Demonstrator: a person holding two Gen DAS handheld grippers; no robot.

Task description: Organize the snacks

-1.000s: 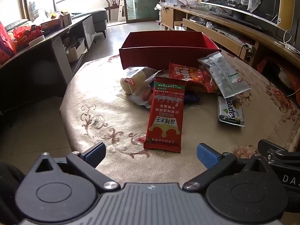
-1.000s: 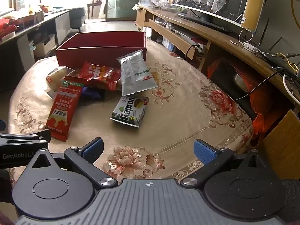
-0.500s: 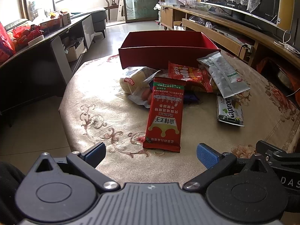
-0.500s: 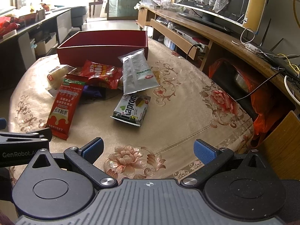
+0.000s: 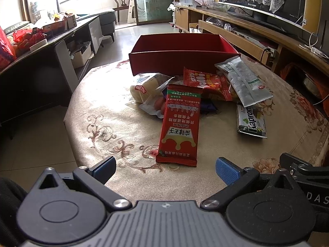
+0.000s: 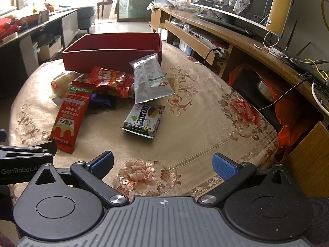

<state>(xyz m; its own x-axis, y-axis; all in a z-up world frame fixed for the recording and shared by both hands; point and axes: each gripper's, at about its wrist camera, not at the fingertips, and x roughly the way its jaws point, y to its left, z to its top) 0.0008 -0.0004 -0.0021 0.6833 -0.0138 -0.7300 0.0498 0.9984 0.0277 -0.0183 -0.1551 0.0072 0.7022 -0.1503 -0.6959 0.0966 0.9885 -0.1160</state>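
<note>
Both grippers hang low over the near edge of the round table (image 5: 98, 111), and little separates this moment from a second ago. The left gripper (image 5: 165, 169) has its blue-padded fingers (image 5: 227, 173) spread wide with nothing between them, as before. The long red packet (image 5: 180, 125) lies straight ahead of the gap, its near end just beyond the fingertips and slightly toward the right finger. It sits a touch nearer in the left view than a second ago, so the gripper has eased forward a little.

Past the packet's far end lies the heap: a clear bag of pale bread (image 5: 147, 86) ahead and to the left, a crumpled red bag (image 5: 202, 83) straight on, and a silver pouch (image 5: 243, 82) ahead to the right, its top leaning on the red box (image 5: 181, 60). The box stands open at the far side, beyond everything else. The green and white Kapron bar (image 5: 251, 121) lies apart from the heap, ahead of the right finger.

The right gripper (image 6: 162, 163) is likewise released and empty. In its view the Kapron bar (image 6: 144, 120) lies ahead of the gap, nearer the left finger and well clear of the tips. This view has also crept slightly forward. No snack has shifted on the cloth.
</note>
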